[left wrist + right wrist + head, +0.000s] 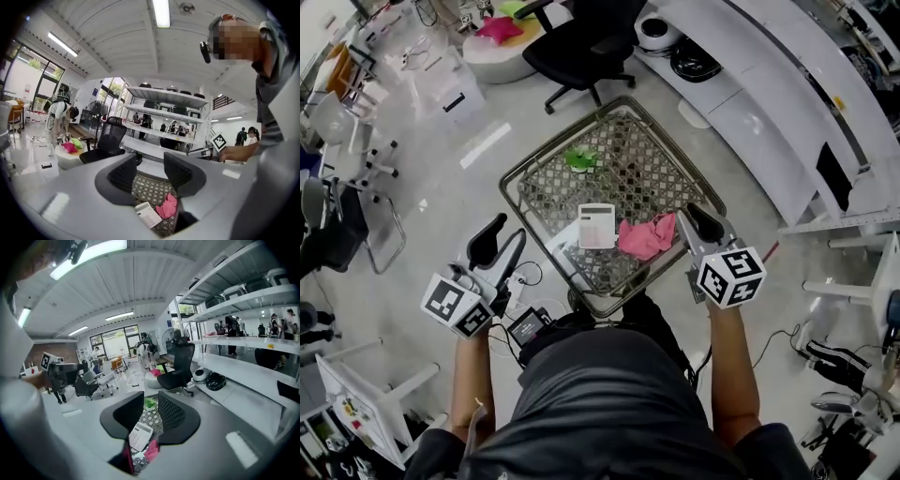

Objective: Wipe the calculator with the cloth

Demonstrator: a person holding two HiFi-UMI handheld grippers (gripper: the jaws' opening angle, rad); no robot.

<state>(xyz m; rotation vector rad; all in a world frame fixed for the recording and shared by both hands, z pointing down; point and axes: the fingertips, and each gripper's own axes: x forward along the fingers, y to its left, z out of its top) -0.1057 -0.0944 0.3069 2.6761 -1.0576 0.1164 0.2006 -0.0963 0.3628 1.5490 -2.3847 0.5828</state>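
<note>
Observation, work surface: a square glass-topped table with a metal rim and a patterned mesh beneath the glass stands directly before the person. On it lie three items. The white rectangular calculator lies flat near the middle of the near half, keys up. The crumpled pink cloth lies just to its right; I cannot tell whether their edges touch. A small green crumpled item sits well apart, towards the far side.

Observation, tools: the left gripper hangs off the table's near left edge, jaws spread and empty, with the table top visible through the gap. The right gripper hovers at the near right edge, close beside the cloth, jaws only narrowly parted and gripping nothing.

Assessment: I judge the right tool is placed to take the cloth, since that lies on its side, while the left is placed to steady the calculator. Wiping has not begun. The right jaws look too narrow for the bunched cloth and would need to widen first.

Containers: none is on the table or involved. The rimmed top alone holds the three items. The white shelving at the right carries some dark objects that I cannot identify.
</note>
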